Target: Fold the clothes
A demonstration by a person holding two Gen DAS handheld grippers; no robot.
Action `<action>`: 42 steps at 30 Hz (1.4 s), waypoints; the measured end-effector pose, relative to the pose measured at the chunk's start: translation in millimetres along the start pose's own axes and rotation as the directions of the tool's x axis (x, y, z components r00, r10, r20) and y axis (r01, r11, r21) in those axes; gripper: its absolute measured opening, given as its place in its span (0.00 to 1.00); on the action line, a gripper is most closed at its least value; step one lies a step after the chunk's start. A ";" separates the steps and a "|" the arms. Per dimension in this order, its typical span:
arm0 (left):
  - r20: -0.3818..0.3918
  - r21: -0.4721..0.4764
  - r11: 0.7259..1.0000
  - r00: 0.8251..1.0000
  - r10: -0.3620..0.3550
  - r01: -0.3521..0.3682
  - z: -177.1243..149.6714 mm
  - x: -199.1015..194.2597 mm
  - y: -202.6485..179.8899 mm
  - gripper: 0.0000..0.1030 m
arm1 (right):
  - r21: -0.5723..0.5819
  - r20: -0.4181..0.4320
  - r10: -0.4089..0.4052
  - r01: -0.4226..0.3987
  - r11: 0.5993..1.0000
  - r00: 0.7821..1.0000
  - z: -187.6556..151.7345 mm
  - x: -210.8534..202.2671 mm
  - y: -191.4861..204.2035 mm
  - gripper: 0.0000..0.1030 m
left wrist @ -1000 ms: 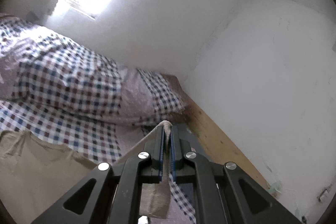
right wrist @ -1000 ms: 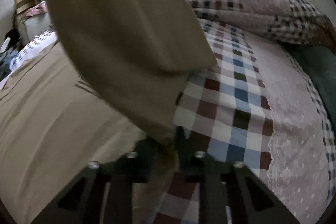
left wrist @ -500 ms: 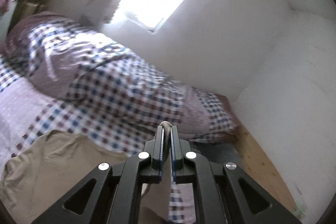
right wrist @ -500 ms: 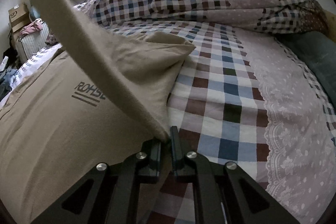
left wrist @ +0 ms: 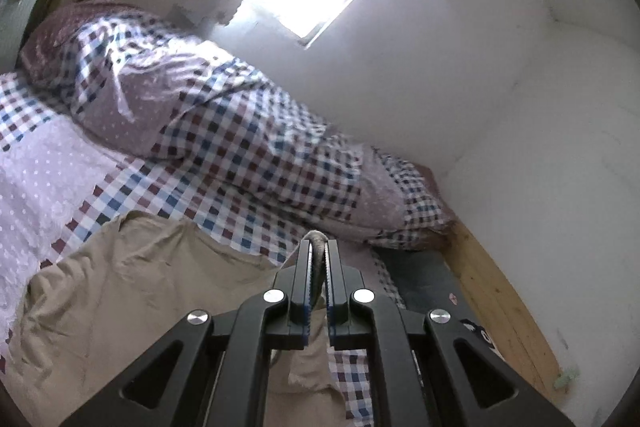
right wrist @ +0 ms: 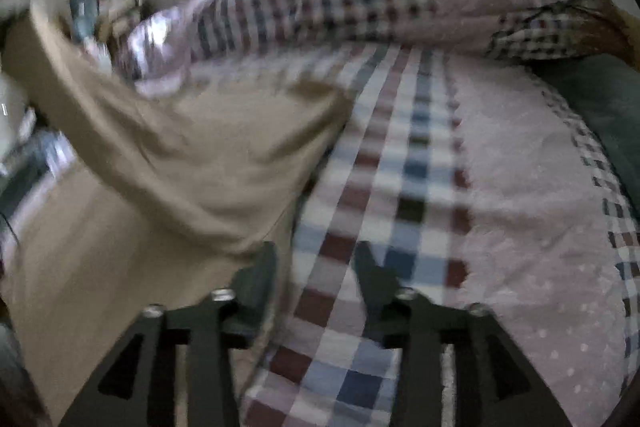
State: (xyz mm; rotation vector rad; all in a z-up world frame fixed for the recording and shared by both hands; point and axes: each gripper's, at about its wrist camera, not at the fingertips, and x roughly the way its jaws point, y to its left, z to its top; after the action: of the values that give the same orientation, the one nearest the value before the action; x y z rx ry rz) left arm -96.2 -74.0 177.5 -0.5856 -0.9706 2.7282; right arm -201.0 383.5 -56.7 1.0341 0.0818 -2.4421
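Checked bedding covers the bed [right wrist: 500, 187], where the tan shirt [right wrist: 180, 167] lies left. Left gripper [left wrist: 318, 259] pinches its edge; right gripper [right wrist: 316, 267] gapes empty. Soft, light, floppy cloth: take corners.

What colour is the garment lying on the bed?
Plain tan, a sandy beige garment; the left wrist view shows it best.

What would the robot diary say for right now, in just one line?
left tongs: shut on tan shirt | right tongs: open, holding nothing | shirt: draped on checkered bed | fold: unfinished
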 end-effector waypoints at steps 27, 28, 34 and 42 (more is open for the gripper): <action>-0.108 0.025 0.999 0.994 -0.025 0.028 -31.7 31.6 70.1 0.04 | 0.296 -0.138 -0.082 0.120 0.948 0.987 141.1 192.1 -47.3 0.45; -0.106 0.024 0.999 0.994 -0.021 0.024 -31.1 32.6 74.0 0.04 | 0.276 -0.159 -0.089 0.131 0.952 0.983 143.1 197.1 -44.7 0.38; -0.094 0.002 1.000 0.996 0.009 -0.009 -24.6 36.9 101.3 0.04 | 0.149 -0.234 -0.218 0.256 0.955 0.947 157.1 212.5 -35.6 0.04; -0.112 -0.010 0.996 0.990 0.091 -0.092 -21.2 42.8 140.2 0.04 | 0.188 -0.222 -0.384 0.425 0.885 0.897 168.5 209.0 -49.6 0.07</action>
State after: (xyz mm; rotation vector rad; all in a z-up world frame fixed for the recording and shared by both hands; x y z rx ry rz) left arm -131.9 -157.0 60.0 -0.7948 -0.9606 2.7350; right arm -459.7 301.8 -87.3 1.4681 0.0806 -2.7758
